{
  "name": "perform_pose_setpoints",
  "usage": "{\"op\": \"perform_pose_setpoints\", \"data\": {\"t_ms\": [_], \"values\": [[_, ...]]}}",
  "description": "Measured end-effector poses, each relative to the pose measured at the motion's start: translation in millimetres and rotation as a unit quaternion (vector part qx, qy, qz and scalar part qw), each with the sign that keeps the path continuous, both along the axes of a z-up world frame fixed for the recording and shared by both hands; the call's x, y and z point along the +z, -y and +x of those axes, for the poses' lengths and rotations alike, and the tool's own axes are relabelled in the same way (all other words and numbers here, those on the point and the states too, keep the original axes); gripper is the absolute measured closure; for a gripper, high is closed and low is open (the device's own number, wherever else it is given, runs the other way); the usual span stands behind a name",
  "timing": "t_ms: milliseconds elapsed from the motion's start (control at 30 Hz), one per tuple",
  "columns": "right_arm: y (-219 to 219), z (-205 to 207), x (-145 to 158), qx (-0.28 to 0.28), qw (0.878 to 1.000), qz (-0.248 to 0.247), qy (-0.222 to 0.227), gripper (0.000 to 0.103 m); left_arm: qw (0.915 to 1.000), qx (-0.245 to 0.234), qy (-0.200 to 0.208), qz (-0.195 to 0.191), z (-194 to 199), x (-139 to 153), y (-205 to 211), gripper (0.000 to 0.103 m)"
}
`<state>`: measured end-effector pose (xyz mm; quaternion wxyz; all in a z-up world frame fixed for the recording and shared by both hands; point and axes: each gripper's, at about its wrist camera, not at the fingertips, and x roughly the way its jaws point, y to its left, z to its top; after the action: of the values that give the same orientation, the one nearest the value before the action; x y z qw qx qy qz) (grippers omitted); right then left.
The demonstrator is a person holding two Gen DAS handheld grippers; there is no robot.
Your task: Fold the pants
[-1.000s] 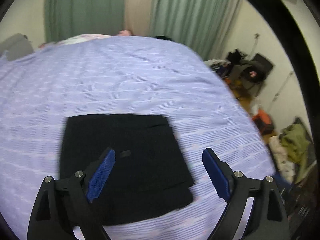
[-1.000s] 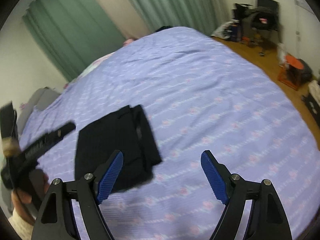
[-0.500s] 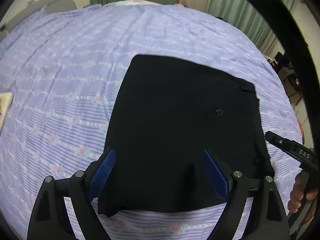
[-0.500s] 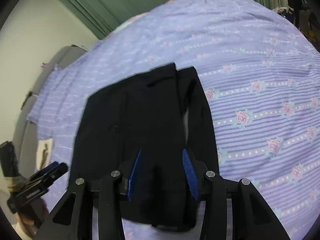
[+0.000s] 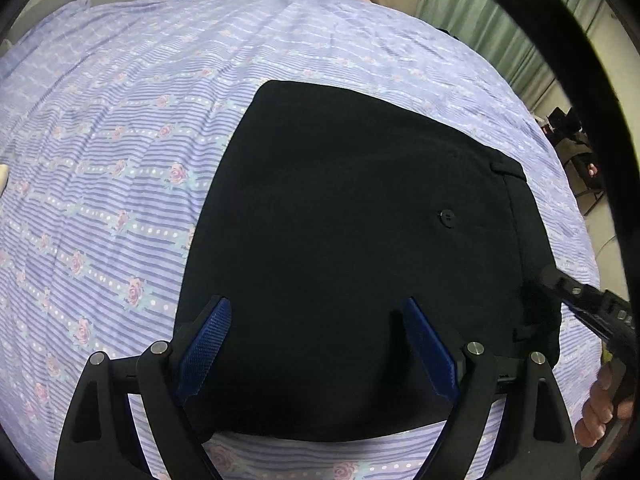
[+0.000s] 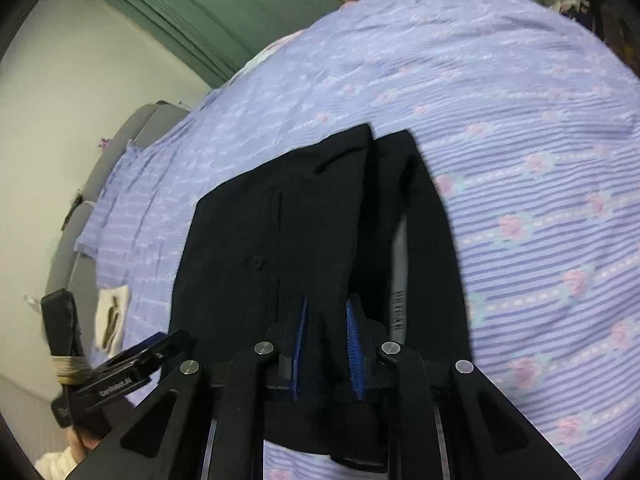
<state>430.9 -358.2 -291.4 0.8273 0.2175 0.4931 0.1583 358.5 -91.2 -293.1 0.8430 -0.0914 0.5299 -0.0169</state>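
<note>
A bed covered in a lilac striped sheet printed with small roses (image 5: 120,184) is filling a room hung with green curtains (image 6: 224,12), and the black folded pants (image 5: 360,240) are lying flat on it, already reduced to a compact stack with the waistband and a small button (image 5: 447,216) facing up. The left gripper (image 5: 316,344) is hovering over the near edge of the stack with its jaws spread wide, pinching nothing; it is probably waiting to steady or take that edge. The right gripper (image 6: 326,344) is sitting at the waistband end, its jaws drawn close around a raised ridge of the black cloth, apparently pinching the layers together so they lift as one for a further fold. A cream cloth (image 6: 112,316) is lying well apart.
</note>
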Motion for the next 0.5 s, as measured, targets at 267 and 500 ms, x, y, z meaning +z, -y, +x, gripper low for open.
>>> {"op": "perform_pose_setpoints", "data": {"t_ms": [267,500], "values": [[5,13,-13,-0.013,0.998,-0.037,-0.039,0.095,1.0000,-0.009,-0.001,-0.003,7,3,10,0.015],[28,29,-5,-0.004,0.991,-0.126,-0.033,0.095,0.9992,-0.036,-0.017,-0.002,12,-8,37,0.015]]}}
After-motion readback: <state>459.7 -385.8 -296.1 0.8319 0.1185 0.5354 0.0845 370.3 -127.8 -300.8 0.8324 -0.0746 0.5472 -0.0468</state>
